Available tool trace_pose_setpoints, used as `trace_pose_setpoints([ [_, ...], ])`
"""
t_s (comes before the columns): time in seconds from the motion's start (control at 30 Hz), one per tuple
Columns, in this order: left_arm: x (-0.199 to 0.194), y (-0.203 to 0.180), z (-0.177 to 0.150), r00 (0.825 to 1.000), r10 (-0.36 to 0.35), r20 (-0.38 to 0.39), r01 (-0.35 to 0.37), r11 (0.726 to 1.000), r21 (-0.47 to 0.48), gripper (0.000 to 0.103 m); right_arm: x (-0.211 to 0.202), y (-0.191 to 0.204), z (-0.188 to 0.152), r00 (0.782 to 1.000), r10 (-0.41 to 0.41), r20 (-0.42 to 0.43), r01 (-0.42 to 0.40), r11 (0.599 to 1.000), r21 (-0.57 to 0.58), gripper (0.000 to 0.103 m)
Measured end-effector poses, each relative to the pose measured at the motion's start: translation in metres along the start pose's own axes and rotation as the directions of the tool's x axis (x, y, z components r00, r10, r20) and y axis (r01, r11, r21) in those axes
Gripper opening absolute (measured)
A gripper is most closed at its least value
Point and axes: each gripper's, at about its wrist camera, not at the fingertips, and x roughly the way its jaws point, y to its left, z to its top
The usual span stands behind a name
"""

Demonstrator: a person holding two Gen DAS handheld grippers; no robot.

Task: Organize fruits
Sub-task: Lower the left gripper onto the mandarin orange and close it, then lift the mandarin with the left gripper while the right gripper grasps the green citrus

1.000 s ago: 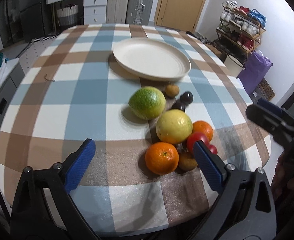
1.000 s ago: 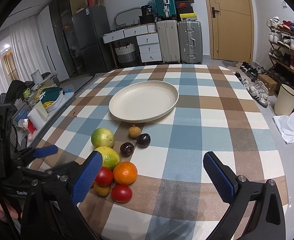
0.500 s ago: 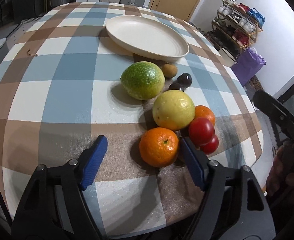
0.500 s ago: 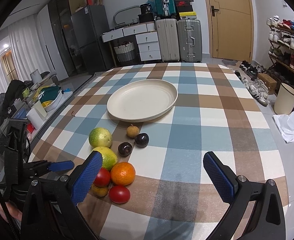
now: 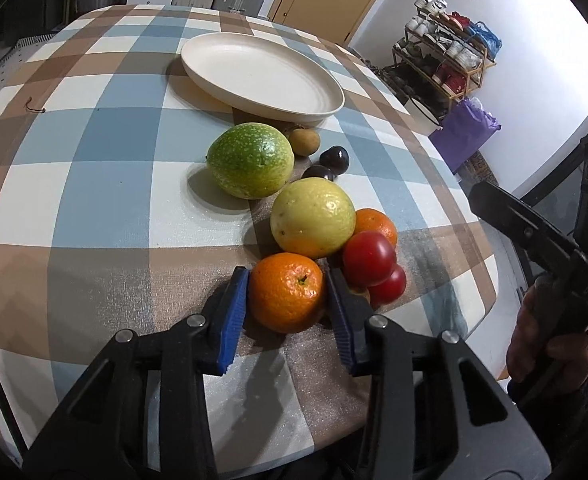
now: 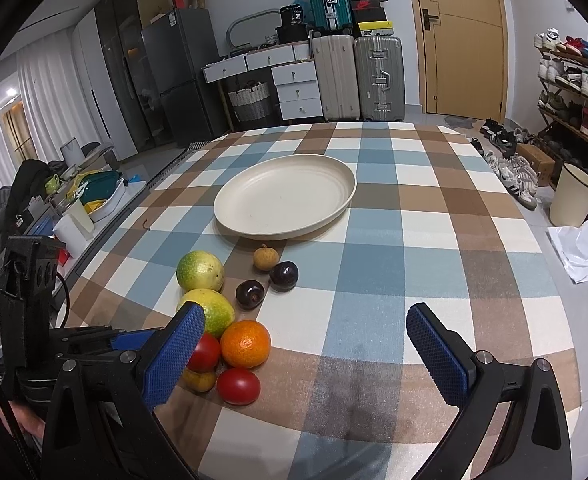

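My left gripper is shut on an orange that rests on the checked tablecloth at the near end of a fruit cluster. Behind it lie a yellow citrus, a green citrus, two red tomatoes, a second orange, two dark plums and a small brown fruit. An empty cream plate sits farther back. My right gripper is open and empty above the table's near edge, right of the cluster.
The table edge runs close on the right in the left wrist view, with a shoe rack and purple bag beyond. Suitcases, drawers and a fridge stand behind the table. A small hook-shaped bit lies at the left.
My left gripper moved forward and down to the near orange and closed on it. The right gripper stayed open and drifted slightly.
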Motion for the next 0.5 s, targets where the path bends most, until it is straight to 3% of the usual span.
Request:
trace_pose_setpoints([
  [0.5, -0.029, 0.014, 0.006, 0.996, 0.029, 0.084, -0.031, 0.999, 0.014, 0.036, 0.012, 0.012, 0.007, 0.995, 0.094, -0.017, -0.095, 0.995, -0.018, 0.103],
])
